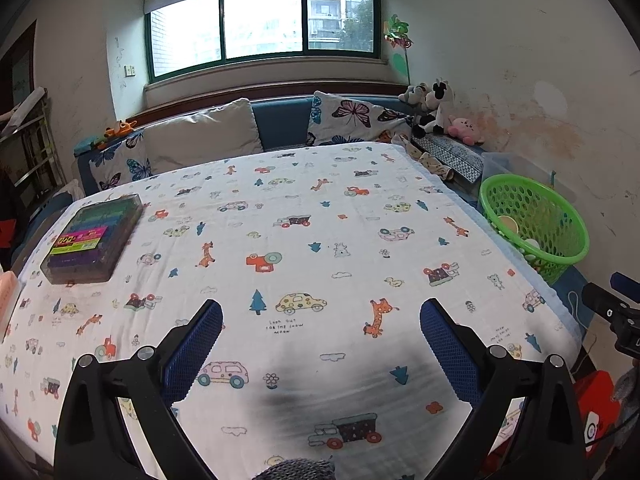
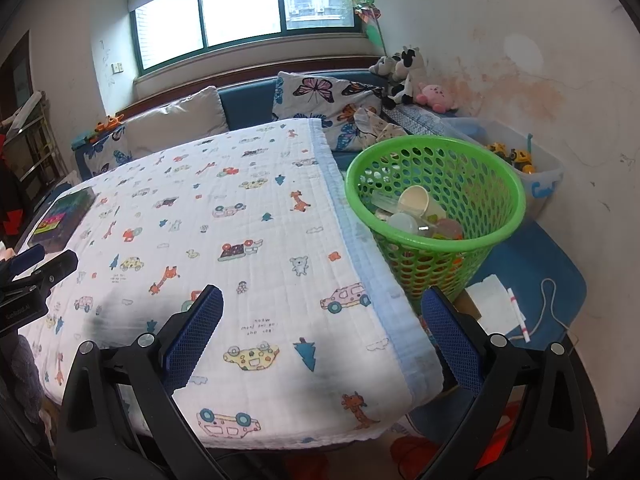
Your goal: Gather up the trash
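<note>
Beside the table's right edge, green basket stands upright, mouth upward.

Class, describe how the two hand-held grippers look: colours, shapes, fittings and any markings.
Both the left gripper and the right gripper have black angular plastic arms with silver round bolts. Each carries two jaws faced with blue, mesh-textured pads. In the right wrist view, the left gripper's side shows small white lettering, too blurred to read.
</note>
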`<action>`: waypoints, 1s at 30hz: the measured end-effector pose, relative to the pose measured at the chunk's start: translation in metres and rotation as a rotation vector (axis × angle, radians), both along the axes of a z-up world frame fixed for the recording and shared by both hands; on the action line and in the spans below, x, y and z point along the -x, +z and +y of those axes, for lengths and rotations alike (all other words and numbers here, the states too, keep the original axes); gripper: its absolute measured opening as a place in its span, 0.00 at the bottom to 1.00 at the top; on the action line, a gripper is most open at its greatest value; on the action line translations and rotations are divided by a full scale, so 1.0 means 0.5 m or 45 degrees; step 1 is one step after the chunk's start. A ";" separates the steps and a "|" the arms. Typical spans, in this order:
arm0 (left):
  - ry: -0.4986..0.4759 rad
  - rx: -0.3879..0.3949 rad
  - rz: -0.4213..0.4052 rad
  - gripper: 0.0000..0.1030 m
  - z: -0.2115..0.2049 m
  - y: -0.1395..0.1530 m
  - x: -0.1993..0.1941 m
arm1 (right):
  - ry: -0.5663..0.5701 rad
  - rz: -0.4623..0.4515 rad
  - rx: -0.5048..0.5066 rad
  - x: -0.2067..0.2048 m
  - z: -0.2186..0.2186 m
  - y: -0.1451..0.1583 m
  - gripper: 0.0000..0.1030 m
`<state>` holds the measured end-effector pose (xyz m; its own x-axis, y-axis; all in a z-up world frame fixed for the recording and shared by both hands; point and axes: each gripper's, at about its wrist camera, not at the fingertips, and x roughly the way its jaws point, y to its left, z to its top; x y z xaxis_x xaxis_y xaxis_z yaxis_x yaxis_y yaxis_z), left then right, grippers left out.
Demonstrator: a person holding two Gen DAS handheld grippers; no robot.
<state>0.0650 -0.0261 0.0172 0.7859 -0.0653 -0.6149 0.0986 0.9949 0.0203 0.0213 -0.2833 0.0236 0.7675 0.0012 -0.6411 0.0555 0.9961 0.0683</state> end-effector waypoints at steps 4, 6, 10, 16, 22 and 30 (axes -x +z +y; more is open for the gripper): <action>0.004 0.001 -0.002 0.93 -0.001 0.002 0.000 | 0.005 0.002 -0.002 -0.001 0.002 -0.002 0.96; 0.001 0.001 -0.001 0.93 -0.001 0.002 0.001 | 0.007 0.002 -0.003 -0.002 0.002 -0.002 0.96; 0.000 -0.002 0.001 0.93 -0.002 0.002 0.001 | 0.009 -0.002 -0.004 -0.001 0.003 -0.001 0.96; 0.011 -0.004 -0.011 0.93 -0.001 0.008 0.005 | 0.021 -0.008 -0.007 -0.005 0.009 0.002 0.96; 0.037 -0.007 -0.032 0.93 0.003 0.017 0.008 | 0.034 -0.013 -0.007 -0.008 0.016 0.005 0.96; 0.061 -0.005 -0.042 0.93 0.008 0.020 0.007 | 0.037 -0.017 -0.008 -0.010 0.018 0.008 0.96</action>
